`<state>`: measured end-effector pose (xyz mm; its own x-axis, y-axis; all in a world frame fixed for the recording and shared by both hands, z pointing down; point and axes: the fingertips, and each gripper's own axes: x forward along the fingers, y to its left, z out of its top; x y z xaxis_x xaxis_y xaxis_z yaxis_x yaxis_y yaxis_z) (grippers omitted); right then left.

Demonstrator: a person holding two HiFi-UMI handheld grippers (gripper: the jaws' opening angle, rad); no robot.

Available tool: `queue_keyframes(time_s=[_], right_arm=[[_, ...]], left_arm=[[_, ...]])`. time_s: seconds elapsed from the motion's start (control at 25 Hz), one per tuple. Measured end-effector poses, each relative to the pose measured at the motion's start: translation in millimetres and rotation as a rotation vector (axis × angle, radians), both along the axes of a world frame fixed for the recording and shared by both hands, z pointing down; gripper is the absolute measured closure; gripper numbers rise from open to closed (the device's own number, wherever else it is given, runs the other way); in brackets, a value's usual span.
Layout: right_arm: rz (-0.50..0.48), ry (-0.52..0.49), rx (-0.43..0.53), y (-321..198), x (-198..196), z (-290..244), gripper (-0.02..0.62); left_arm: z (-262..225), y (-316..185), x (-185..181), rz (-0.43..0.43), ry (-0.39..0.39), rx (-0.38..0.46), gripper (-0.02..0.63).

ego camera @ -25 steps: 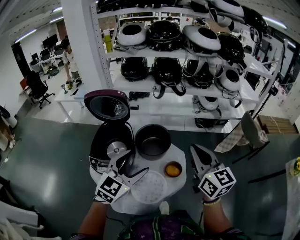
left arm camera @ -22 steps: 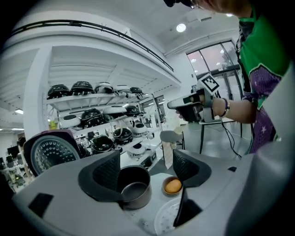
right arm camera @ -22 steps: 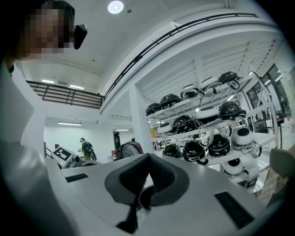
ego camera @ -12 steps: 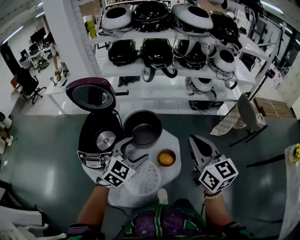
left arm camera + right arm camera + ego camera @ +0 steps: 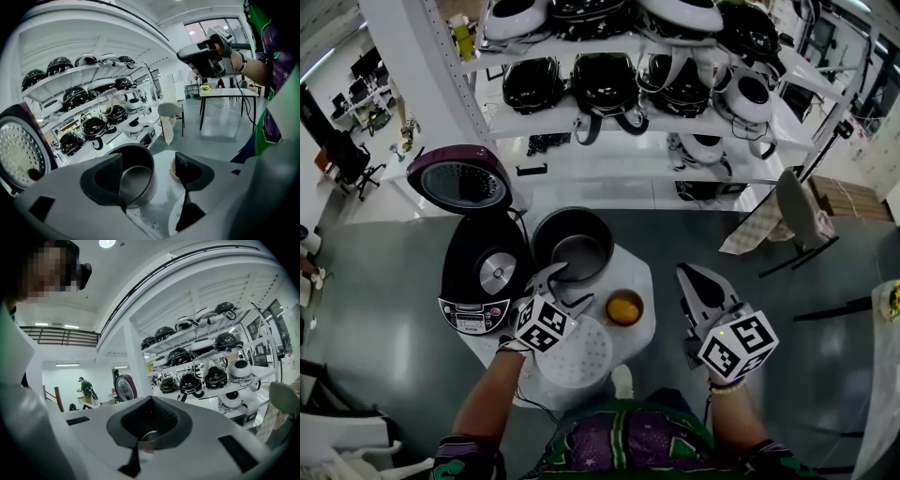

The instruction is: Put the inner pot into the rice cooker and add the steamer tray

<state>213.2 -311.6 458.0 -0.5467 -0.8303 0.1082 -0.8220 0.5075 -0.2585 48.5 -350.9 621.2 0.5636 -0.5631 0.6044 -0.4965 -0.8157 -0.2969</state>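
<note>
- On the white worktop (image 5: pixel 639 274): inner pot (image 5: pixel 574 253), upright and empty, just right of the rice cooker (image 5: pixel 478 281) and not in it.
- Rice cooker at the worktop's left edge, with its lid (image 5: pixel 459 183) swung up and back, perforated inner face showing, cavity bare.
- Steamer tray (image 5: pixel 581 361), a white perforated disc, lying flat on the near part of the worktop, nearer the person than the pot, partly covered in the head view by the left marker cube.
- Small bowl (image 5: pixel 623 307) with something orange in it, right of the tray and in front of the pot, apart from both.
- Left hand-held gripper (image 5: pixel 562 286) reaching over the worktop toward the pot's near rim; jaws spread wide and gripping nothing. From its own view (image 5: pixel 147 171), the pot's near wall (image 5: pixel 138 178) seen in the gap between the pads; contact with the rim not clear.
- Right hand-held gripper (image 5: pixel 692 277) held off the worktop's right side, above the grey floor (image 5: pixel 375 309), well apart from the pot and tray; pads pressed together in its own view (image 5: pixel 150 420), nothing between them.
- Behind the worktop: white shelves (image 5: pixel 619 122) loaded with many more rice cookers.
</note>
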Motion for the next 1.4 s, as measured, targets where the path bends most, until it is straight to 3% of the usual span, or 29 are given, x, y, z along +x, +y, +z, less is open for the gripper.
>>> queue_keyframes(time_s=[0.4, 1.0, 1.4], right_arm=[[0.0, -0.02, -0.047, -11, 19, 27, 0.589], [-0.025, -0.037, -0.082, -30, 21, 41, 0.589], [-0.047, -0.07, -0.106, -35, 17, 47, 0.589]], left_arm=[[69, -27, 10, -0.014, -0.137, -0.095, 0.245], [125, -51, 12, 0.07, -0.36, -0.119, 0.247], [145, -58, 9, 0.124, -0.463, -0.149, 0.318]])
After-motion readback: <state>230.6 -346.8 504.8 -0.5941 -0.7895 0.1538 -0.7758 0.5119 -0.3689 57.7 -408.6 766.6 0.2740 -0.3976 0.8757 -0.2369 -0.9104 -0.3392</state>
